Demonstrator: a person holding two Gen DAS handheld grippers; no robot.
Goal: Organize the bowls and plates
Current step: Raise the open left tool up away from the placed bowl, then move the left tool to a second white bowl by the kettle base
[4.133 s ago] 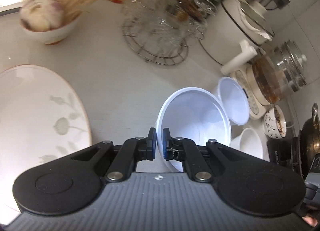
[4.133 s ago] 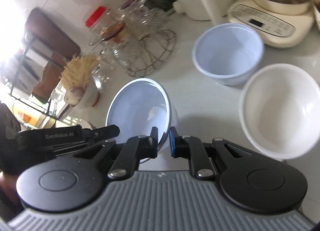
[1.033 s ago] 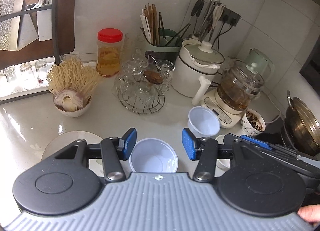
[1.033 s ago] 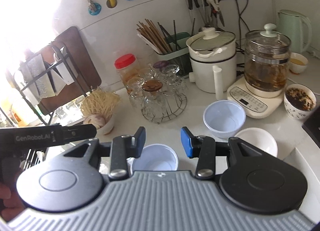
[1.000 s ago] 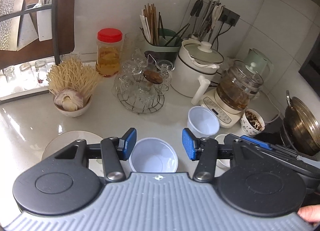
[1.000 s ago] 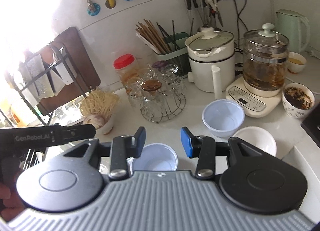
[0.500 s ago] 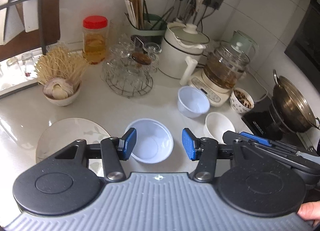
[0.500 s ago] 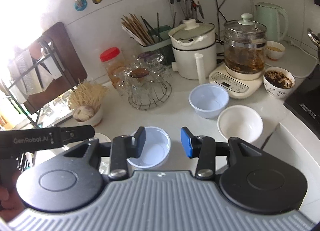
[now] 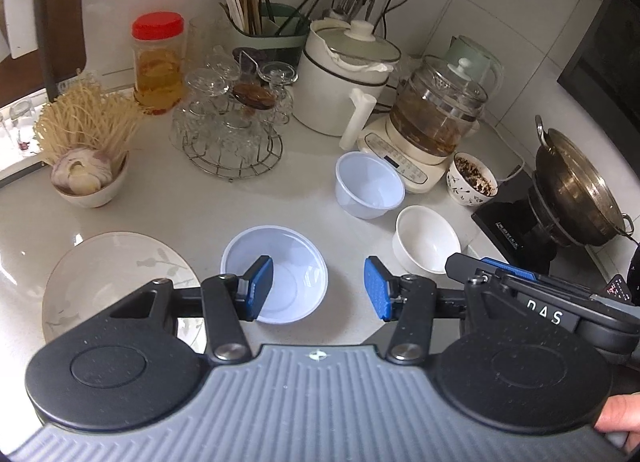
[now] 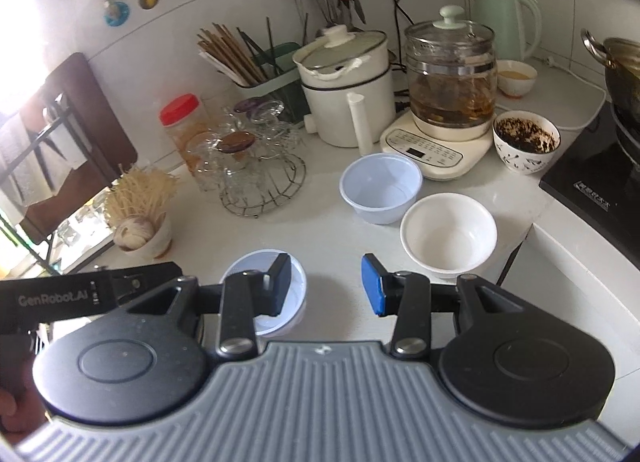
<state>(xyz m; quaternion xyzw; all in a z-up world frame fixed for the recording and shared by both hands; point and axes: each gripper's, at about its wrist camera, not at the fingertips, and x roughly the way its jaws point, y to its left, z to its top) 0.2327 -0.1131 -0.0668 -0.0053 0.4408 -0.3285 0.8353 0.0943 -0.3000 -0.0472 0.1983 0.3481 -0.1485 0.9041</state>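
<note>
A pale blue plastic bowl (image 9: 296, 262) stands upright on the white counter, just beyond and below my left gripper (image 9: 318, 288), which is open with nothing between its pads. My right gripper (image 10: 326, 284) is open too, and the same bowl (image 10: 298, 290) shows behind its left finger. A second blue plastic bowl (image 9: 368, 190) (image 10: 380, 190) and a white ceramic bowl (image 9: 426, 238) (image 10: 448, 234) sit side by side further right. A leaf-patterned plate (image 9: 112, 274) lies at the left.
At the back stand a wire rack of glasses (image 9: 232, 134), a bowl of garlic and noodles (image 9: 84, 178), a red-lidded jar (image 9: 160, 62), a white pot (image 9: 340, 82) and a glass kettle (image 9: 436, 118). A patterned cup (image 9: 474, 180) and a wok on a hob (image 9: 576, 198) are at the right.
Four seconds ago both grippers were shut on the blue bowl's rim; now it stands free on the counter. Over the last second both views moved nearer and tipped down toward the bowls.
</note>
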